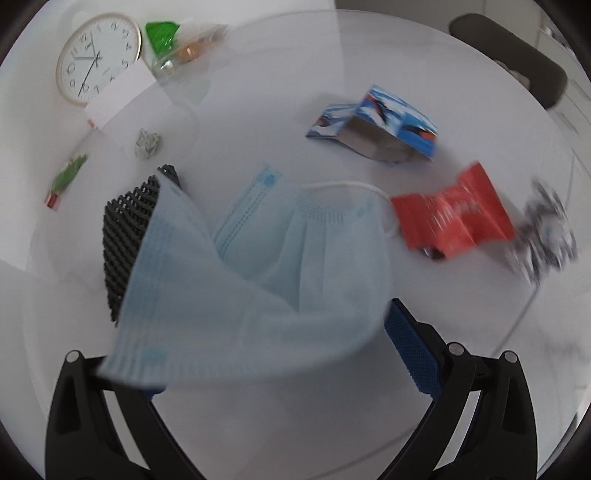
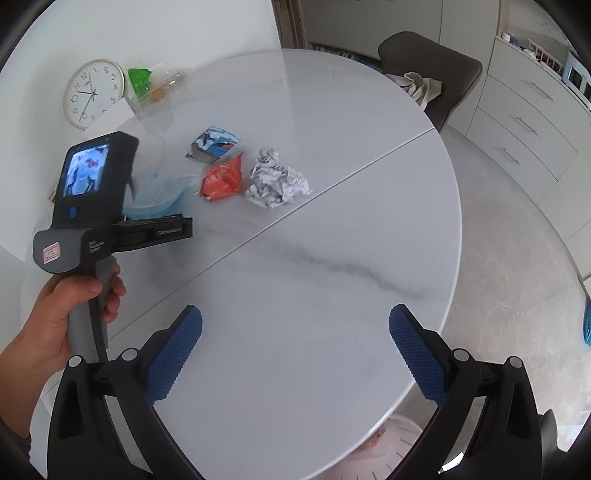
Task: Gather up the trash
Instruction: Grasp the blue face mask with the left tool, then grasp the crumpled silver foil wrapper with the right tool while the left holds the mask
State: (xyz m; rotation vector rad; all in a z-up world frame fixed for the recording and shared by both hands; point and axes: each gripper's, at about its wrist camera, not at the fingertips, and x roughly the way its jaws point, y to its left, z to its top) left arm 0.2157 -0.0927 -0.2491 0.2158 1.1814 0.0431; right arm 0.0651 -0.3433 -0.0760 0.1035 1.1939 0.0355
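A pale blue face mask (image 1: pixel 258 266) hangs draped over the left finger of my left gripper (image 1: pixel 295 314), blurred by motion. The jaws stand wide apart, and the right pad (image 1: pixel 410 350) touches only the mask's edge. Beyond it on the white round table (image 1: pixel 258 92) lie a blue-white carton (image 1: pixel 373 125), a red wrapper (image 1: pixel 450 218) and crumpled printed paper (image 1: pixel 543 232). A small paper ball (image 1: pixel 147 142) sits at the left. My right gripper (image 2: pixel 295 332) is open above the table's near part, holding nothing. From there the mask (image 2: pixel 159 192) shows beside the left unit (image 2: pixel 88 192).
A black lattice object (image 1: pixel 129 236) sits partly under the mask. A wall clock (image 1: pixel 98 59), green bag (image 1: pixel 160 33) and clear packets crowd the far left. A dark chair (image 2: pixel 432 70) stands behind the table. A white round container (image 2: pixel 388 443) is below the near edge. A hand (image 2: pixel 74 306) holds the left unit.
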